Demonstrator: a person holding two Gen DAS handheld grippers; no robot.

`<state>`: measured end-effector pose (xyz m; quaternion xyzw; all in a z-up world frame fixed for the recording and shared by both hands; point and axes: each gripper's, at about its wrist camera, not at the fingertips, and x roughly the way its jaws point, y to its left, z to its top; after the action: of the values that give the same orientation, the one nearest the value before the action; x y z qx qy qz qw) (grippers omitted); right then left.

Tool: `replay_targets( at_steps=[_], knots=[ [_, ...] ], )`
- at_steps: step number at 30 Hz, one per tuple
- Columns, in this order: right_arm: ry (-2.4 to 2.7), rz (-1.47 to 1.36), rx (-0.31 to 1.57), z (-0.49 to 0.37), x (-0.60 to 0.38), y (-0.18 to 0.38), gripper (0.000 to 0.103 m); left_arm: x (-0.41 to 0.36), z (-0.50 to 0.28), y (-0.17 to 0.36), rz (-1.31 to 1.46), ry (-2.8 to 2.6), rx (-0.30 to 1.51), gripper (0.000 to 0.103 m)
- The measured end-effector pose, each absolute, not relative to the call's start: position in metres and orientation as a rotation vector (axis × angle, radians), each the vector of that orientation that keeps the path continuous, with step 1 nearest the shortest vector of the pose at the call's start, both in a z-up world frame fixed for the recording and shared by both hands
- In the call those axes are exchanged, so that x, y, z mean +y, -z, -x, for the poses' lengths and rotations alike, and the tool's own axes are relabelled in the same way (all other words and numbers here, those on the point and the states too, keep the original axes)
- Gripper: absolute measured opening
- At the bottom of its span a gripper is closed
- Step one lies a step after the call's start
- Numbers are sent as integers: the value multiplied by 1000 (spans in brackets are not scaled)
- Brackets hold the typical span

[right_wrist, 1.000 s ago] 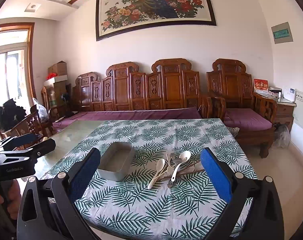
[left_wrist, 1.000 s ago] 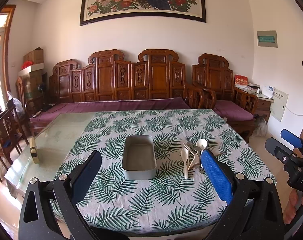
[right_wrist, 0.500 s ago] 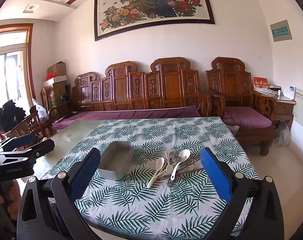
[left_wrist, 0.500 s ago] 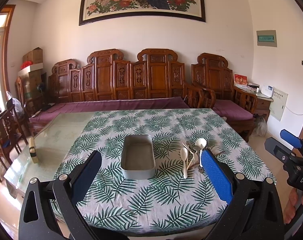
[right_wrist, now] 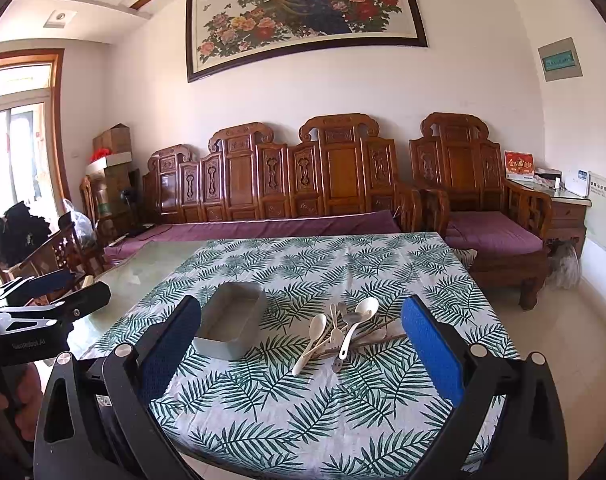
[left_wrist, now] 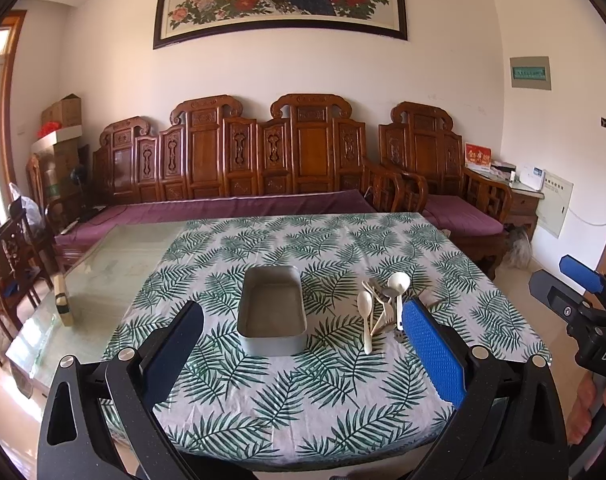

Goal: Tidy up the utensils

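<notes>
Both my jaws wide open and empty, held back off the worktop edge; utensils not yet sorted.

Landmark is the grey tray (left_wrist: 272,307): it sits empty, long side running away from me, on the leaf-print cloth (left_wrist: 327,396). The utensil pile (right_wrist: 340,334) lies loose just right of the tray, apart from it: white spoons, a metal spoon, chopsticks, crossed over each other, so I judge they get picked one at a time. My left gripper (left_wrist: 303,356) hovers short of the tray, lined up on it, nothing between the jaws. My right gripper (right_wrist: 301,356) hovers level short of the pile, framing it, likely the picker. Neither touches anything.
</notes>
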<state>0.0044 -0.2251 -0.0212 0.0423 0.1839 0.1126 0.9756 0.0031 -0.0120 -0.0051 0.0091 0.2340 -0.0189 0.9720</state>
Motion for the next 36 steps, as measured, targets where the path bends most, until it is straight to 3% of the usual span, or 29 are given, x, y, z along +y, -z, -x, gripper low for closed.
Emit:
replay_targets(
  at_steps=[14, 18, 20, 36],
  knots=[
    [-219, -68, 435, -34, -235, 58, 100, -19, -47, 44, -29, 109, 587, 96],
    [-221, -77, 467, -48, -242, 72, 91, -26, -65, 56, -54, 135, 621, 96],
    [-223, -77, 479, -56, -245, 79, 79, -27, -74, 64, -47, 162, 641, 96],
    [-197, -95, 680, -147, -271, 148, 61, -57, -163, 122, -68, 282, 790, 95]
  ],
)
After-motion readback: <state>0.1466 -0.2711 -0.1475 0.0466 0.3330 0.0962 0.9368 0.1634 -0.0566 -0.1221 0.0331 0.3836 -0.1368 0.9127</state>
